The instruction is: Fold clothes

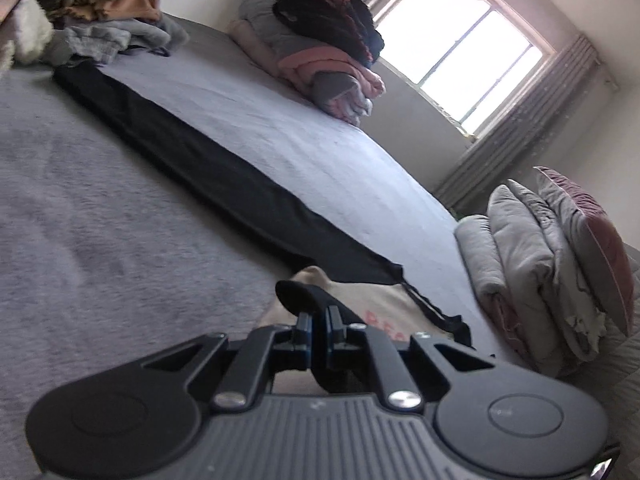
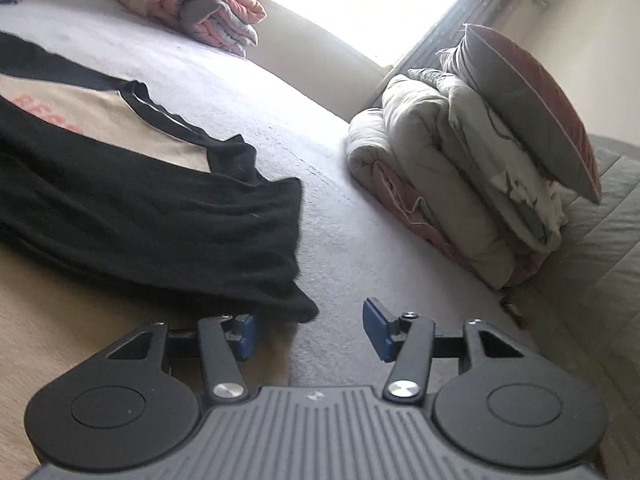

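**Left fingers pinch black cloth, right fingers spread by the sleeve**

The left gripper (image 1: 318, 322) has its fingers drawn nearly together on a fold of black cloth that humps up over their tips; the tips themselves are hidden beneath it. That cloth belongs to the black and beige garment (image 2: 132, 216), which lies spread on the bed (image 1: 120, 220) with a black sleeve (image 1: 192, 140) stretching away toward the far edge. Faint red lettering shows on the beige panel (too blurred and cut off to read).

The right gripper (image 2: 308, 334) has its fingers wide apart with nothing between them, low over the grey bed cover, the left blue pad (image 2: 246, 336) just beside the hem of the black cloth; whether it touches cannot be told.

Toward the headboard end stands a folded pile of grey quilts (image 2: 432, 184) with a pillow (image 2: 536, 108) leaning on top. At the far edge, under the bright window (image 1: 460, 48), sits a stack of pink and grey bedding (image 1: 320, 60), and a loose heap of clothes (image 1: 104, 20) fills the far corner, partly cut off by the frame.
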Tool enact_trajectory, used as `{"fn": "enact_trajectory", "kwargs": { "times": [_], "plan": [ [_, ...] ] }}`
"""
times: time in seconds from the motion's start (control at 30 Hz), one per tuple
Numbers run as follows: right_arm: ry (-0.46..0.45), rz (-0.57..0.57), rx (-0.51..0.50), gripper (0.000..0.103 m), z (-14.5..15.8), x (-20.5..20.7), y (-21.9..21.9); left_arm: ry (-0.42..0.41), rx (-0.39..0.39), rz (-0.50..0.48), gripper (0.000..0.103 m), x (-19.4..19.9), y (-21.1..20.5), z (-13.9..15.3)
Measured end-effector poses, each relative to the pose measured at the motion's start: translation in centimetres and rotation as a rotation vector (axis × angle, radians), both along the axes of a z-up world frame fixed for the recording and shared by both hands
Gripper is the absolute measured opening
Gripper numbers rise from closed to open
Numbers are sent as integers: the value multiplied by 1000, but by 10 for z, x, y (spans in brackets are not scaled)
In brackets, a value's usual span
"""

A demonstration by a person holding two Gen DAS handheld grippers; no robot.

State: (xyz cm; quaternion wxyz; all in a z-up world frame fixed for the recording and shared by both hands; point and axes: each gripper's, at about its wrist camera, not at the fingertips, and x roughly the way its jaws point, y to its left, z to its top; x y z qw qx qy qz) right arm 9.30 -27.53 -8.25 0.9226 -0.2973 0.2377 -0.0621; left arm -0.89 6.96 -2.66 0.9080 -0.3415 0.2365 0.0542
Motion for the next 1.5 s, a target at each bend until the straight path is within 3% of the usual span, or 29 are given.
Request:
{"fn": "enact_trajectory", "kwargs": {
  "times": [0.17, 0.63, 0.83, 0.9, 1.03, 1.17, 1.27, 1.5],
  "plan": [
    [4, -27, 42, 54, 5, 3, -13, 6, 45, 33, 6, -20, -1, -2],
    [56, -88, 363, 58, 11, 13, -57, 92, 57, -7, 7, -53, -4, -25],
    [90, -41, 346, 60, 14, 7, -47, 127, 50, -58, 9, -51, -3, -31],
    [135, -23, 363, 60, 21, 4, -48, 133, 58, -79, 14, -49, -3, -29],
    [181, -22, 421, 60, 38, -6, -57, 134, 119, -111, 18, -44, -5, -16],
    [175, -3, 551, 59, 52, -15, -72, 98, 199, -152, 38, -38, -10, 1],
    [137, 8, 653, 58, 59, -19, -78, 71, 260, -182, 38, -34, -15, 13],
    [120, -42, 913, 52, 55, -3, -90, 17, 351, -437, 38, 0, -45, 15]
  ]
}}
